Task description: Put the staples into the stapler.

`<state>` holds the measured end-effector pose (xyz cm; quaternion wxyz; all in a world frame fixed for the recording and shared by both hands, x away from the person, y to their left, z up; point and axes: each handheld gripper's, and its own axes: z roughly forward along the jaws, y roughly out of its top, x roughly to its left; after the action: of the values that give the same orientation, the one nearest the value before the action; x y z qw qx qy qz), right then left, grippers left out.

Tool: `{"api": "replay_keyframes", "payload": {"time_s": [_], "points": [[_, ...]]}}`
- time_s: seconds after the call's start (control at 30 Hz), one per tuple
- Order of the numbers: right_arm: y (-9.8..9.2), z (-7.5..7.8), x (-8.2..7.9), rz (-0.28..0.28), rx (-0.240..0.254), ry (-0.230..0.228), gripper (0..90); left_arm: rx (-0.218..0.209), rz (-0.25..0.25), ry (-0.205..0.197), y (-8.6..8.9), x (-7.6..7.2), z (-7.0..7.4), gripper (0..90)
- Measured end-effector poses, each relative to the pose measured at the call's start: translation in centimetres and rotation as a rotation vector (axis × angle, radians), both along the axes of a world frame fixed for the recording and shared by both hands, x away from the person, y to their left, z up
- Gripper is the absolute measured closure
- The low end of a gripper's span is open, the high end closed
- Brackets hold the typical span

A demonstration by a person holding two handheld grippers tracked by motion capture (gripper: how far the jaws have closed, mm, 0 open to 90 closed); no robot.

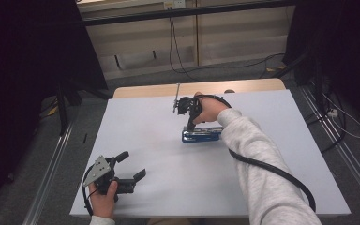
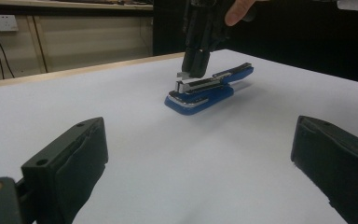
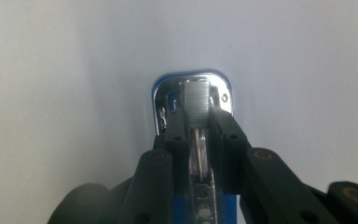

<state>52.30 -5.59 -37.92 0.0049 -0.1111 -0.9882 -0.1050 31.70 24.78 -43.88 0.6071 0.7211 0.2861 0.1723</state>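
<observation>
Down at the near left edge of the white surface (image 1: pixel 145 136): left gripper (image 1: pixel 132 166), held in one hand (image 1: pixel 104 199), jaws spread wide and empty, pointed across at the work.

Farther along, near the middle and toward the back: blue stapler (image 1: pixel 201 136), lying flat, top arm swung open, shiny metal track showing.

Right on top of its front end: right gripper (image 1: pixel 190 124), coming down from above, held by the other hand (image 1: pixel 211 108) in a grey sleeve (image 1: pixel 258 159). Jaws squeezed close around a thin strip of staples (image 3: pixel 198 109), seen best in the right gripper view. Front of that strip sitting over the shiny nose of the stapler, the rest running back along the track.

Looks like loading staples. To do it well: keep strip lined up straight with the track, lower it softly, no twisting, no hard squeeze, or the strip might snap. Let go only once it lies flat inside. Might help to steady the blue base with the empty jaws so nothing slides.
</observation>
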Motion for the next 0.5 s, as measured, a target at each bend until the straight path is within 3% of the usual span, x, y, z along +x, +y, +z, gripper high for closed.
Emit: {"api": "replay_keyframes", "payload": {"time_s": [0.5], "points": [[-0.17,-0.81,0.02,0.032,-0.012,-0.008,78.3,0.009,-0.001,-0.001,0.01,0.03,0.01,3.9]]}}
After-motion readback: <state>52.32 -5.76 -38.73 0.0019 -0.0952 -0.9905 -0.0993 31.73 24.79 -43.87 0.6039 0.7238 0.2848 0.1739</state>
